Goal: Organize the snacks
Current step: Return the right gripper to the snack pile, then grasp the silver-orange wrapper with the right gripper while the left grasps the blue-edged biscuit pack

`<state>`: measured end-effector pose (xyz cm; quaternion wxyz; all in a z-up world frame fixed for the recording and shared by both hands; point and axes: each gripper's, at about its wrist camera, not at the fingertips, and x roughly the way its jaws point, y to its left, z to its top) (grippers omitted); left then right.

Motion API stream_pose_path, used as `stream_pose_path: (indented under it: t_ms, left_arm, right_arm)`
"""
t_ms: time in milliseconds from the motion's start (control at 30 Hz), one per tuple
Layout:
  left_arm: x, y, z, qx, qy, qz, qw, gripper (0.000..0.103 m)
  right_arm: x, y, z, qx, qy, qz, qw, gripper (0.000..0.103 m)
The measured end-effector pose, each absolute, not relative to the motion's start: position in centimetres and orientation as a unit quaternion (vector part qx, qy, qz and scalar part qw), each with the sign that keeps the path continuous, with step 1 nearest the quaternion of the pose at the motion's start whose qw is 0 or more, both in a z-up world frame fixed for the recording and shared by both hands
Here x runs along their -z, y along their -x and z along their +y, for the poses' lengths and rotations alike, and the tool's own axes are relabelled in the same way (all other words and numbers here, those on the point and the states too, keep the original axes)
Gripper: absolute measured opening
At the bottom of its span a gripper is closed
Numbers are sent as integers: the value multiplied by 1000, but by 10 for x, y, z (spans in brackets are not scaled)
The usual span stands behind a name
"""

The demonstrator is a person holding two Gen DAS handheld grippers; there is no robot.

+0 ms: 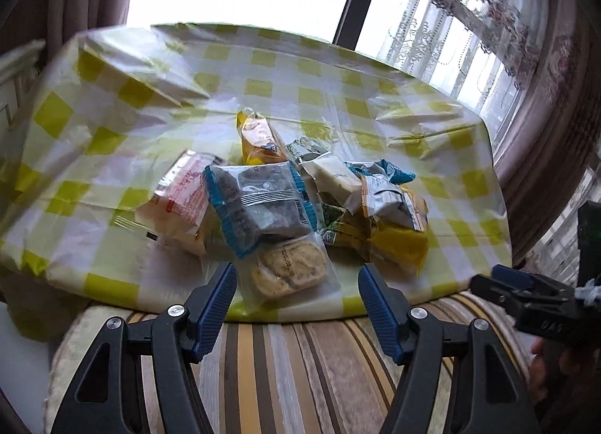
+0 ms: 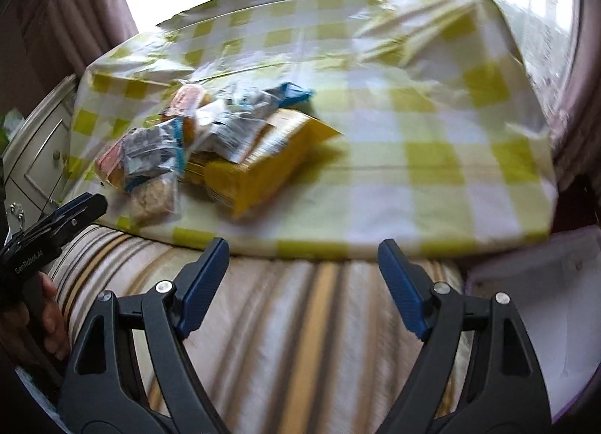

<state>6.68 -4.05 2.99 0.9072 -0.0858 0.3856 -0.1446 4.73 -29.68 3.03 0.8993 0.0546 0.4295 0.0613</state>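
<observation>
A heap of wrapped snacks [image 1: 285, 205] lies on a table under a yellow-and-white checked cloth [image 1: 112, 141]. Nearest me are a clear pack of biscuits [image 1: 287, 268], a blue-edged pack [image 1: 259, 205], a red-printed pack [image 1: 180, 201] and a yellow pack [image 1: 398, 246]. My left gripper [image 1: 296, 284] hangs open just short of the biscuit pack, nothing between its fingers. In the right wrist view the heap [image 2: 210, 145] sits left of centre with a yellow pack [image 2: 263, 167] in front. My right gripper [image 2: 302, 257] is open and empty over the striped cushion, near the table's front edge.
A striped cushion [image 2: 293, 340] lies below the table's near edge. The right half of the cloth [image 2: 432, 141] carries nothing. A white cabinet [image 2: 41, 156] stands to the left, a window and curtains [image 1: 544, 96] behind. A hand [image 2: 52, 321] holds the left gripper's handle.
</observation>
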Motion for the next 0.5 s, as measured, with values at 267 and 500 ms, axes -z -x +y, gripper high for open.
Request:
stream_pose_path:
  t_ms: [267, 500]
  left_arm:
    - [-10, -93, -19, 157, 182, 421, 875, 68]
    - [6, -113, -4, 150, 252, 434, 852, 67]
  right_arm:
    - [-34, -83, -258, -75, 14, 412, 908, 83]
    - [-36, -112, -233, -79, 78, 388, 915, 83]
